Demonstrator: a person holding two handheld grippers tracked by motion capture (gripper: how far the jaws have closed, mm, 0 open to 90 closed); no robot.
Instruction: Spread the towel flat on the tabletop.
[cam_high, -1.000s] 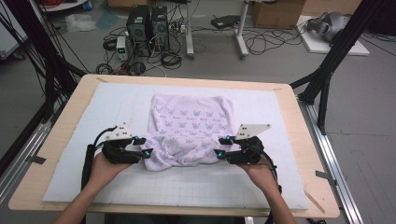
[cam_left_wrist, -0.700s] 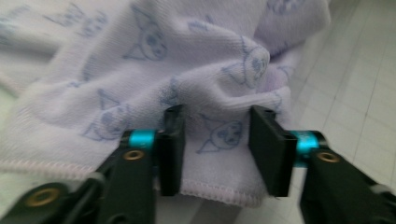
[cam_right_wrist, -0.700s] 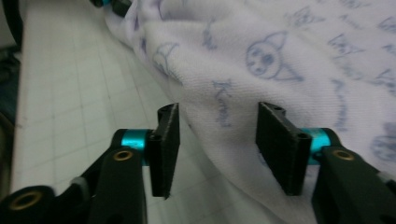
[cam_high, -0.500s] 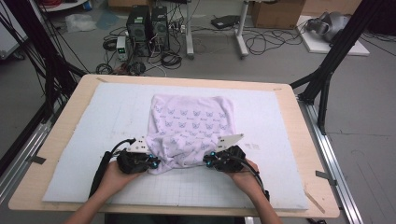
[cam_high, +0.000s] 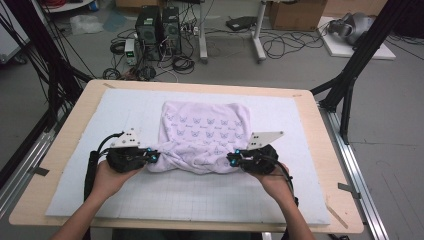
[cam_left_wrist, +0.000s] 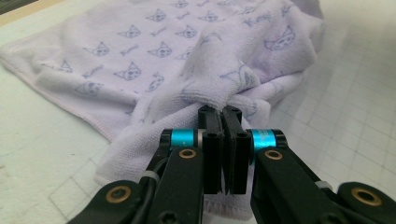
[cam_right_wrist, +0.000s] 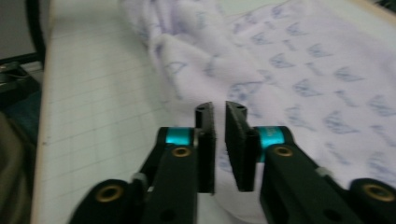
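- The left gripper (cam_high: 153, 156) sits at 9 o'clock of the towel (cam_high: 205, 135), and its jaws are pressed together on a pinched fold of the cloth (cam_left_wrist: 219, 95).
- The lilac towel lies bunched in the middle of the white mat (cam_high: 100, 125).
- The right gripper (cam_high: 232, 159) is at the towel's 4 o'clock corner; its jaws stand a little apart, with cloth (cam_right_wrist: 261, 70) beneath them.

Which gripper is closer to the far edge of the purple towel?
About equal, the right if either. The left gripper pinches the towel's near-left corner; the right gripper sits at its near-right corner. Both are opposite the far edge.
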